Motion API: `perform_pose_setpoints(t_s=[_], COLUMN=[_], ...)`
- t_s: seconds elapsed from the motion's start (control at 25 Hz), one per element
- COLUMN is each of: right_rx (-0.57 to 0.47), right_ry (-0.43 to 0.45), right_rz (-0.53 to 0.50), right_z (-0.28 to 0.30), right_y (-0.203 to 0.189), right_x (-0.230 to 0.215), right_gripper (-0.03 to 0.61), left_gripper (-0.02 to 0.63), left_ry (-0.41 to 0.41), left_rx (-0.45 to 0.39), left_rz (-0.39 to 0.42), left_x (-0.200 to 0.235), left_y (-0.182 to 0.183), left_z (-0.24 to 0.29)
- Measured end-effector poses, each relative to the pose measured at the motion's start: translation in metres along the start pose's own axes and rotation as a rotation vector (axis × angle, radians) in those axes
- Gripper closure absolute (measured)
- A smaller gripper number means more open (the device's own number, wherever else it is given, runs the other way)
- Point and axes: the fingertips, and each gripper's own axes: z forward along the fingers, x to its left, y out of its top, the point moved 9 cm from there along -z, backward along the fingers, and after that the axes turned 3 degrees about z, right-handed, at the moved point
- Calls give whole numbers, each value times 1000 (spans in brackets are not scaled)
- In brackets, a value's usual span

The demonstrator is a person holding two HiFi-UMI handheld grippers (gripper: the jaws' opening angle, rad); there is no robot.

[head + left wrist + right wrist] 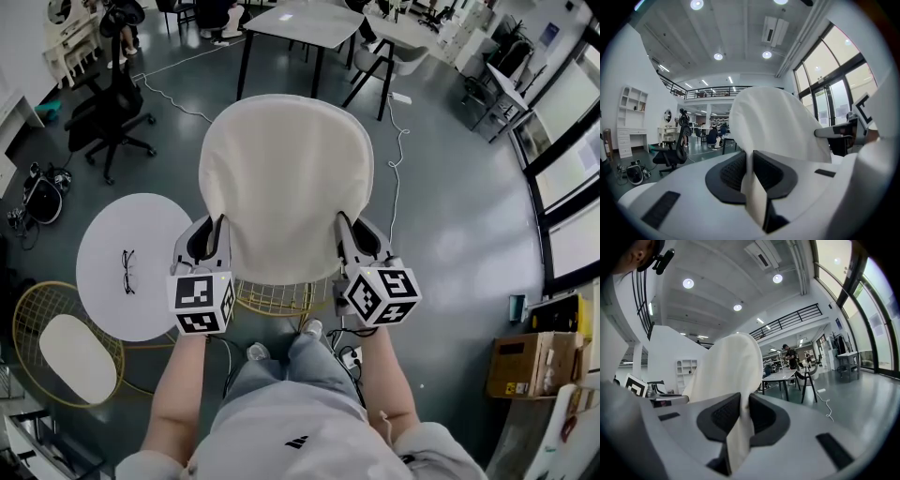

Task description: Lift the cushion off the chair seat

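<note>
Cushion (286, 183), cream and floppy, is held up over the gold wire chair seat (277, 298) and seems clear of it; the left hand-held gripper (217, 227) is clamped on one side edge and the right hand-held gripper (345, 230) on the other. In the left gripper view the cushion's fabric (773, 122) runs pinched between the dark pads (733, 171); the right gripper view shows the same bite on its side (726, 366).

Each grip is only a thin pinch near the rim, so I judge slipping the main risk; if one side lets go, the cushion would swing and fall back onto the seat. Uneven raising could twist it; a sagging far edge might catch the wire rim.

The wire seat shows nothing lying in its visible part; a second wire chair (23, 328) at lower left cradles its own pale cushion (80, 352); the cardboard box (534, 364) at right hides its contents; spectacles (127, 272) lie on the round white bench (141, 225).
</note>
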Motion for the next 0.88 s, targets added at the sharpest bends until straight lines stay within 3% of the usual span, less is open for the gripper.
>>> perform_pose_setpoints(t_s=[0.44,0.88], right_rx=[-49,-62], right_ry=[30,23], right_rz=[-33,-58], right_z=[1,3], right_y=[16,16], right_x=[4,8], right_gripper=[518,514], left_gripper=[558,558], left_ry=[-14,-11], left_rx=[-78,-84], left_rz=[17,12], left_x=[6,10], left_y=[15,14], left_z=[-3,-3])
